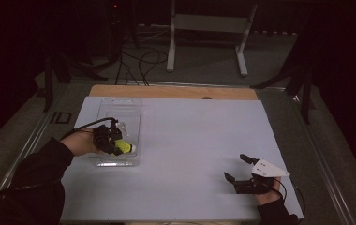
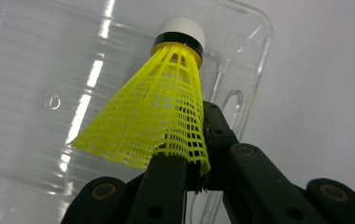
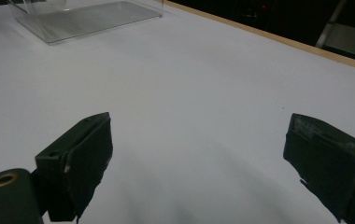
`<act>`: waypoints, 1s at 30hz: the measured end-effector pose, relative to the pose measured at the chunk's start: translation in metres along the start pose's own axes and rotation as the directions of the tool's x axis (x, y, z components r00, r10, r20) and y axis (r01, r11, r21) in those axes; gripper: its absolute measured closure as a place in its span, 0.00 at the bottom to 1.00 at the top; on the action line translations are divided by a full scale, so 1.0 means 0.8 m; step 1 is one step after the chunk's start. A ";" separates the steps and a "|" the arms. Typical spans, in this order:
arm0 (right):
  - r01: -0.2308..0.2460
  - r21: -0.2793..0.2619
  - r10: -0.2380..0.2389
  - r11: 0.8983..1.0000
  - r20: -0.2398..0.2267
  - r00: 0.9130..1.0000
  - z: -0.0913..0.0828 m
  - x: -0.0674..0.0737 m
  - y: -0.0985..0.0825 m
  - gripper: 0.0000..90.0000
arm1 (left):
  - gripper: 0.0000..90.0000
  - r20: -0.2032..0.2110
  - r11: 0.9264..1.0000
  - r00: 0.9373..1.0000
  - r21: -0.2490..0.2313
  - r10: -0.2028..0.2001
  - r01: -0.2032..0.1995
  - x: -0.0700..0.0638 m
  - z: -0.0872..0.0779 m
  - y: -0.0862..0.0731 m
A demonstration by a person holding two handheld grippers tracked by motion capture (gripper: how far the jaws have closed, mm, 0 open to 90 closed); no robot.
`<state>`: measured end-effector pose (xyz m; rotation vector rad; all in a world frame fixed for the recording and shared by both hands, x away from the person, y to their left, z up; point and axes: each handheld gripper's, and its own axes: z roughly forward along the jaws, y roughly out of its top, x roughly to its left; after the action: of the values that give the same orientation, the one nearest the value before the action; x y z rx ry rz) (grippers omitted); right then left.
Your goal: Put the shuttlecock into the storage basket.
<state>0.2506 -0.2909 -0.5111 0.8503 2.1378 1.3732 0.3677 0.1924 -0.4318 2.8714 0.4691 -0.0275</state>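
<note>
A yellow shuttlecock with a white cork tip and a black band hangs over the near end of a clear plastic box. My left gripper is shut on the rim of its mesh skirt, cork end pointing away. From above, the shuttlecock shows at the box's near right corner, beside the left gripper. My right gripper rests low at the sheet's near right, jaws wide apart. In the right gripper view, that right gripper holds nothing, with bare white sheet between its pads.
The clear box lies lengthwise at the left of a white sheet, whose far edge leaves a strip of wooden tabletop bare. Beyond the table stand a white frame, cables and dark stands on the floor.
</note>
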 end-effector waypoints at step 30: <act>-0.002 0.000 0.002 1.000 0.000 1.000 0.000 0.000 0.000 0.09 | 0.35 -0.060 0.992 0.991 -0.046 -0.118 0.116 0.013 -0.012 0.010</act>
<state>0.2505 -0.2910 -0.5110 0.8521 2.1375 1.3744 0.3799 0.1904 -0.4215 2.8064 0.6422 0.0528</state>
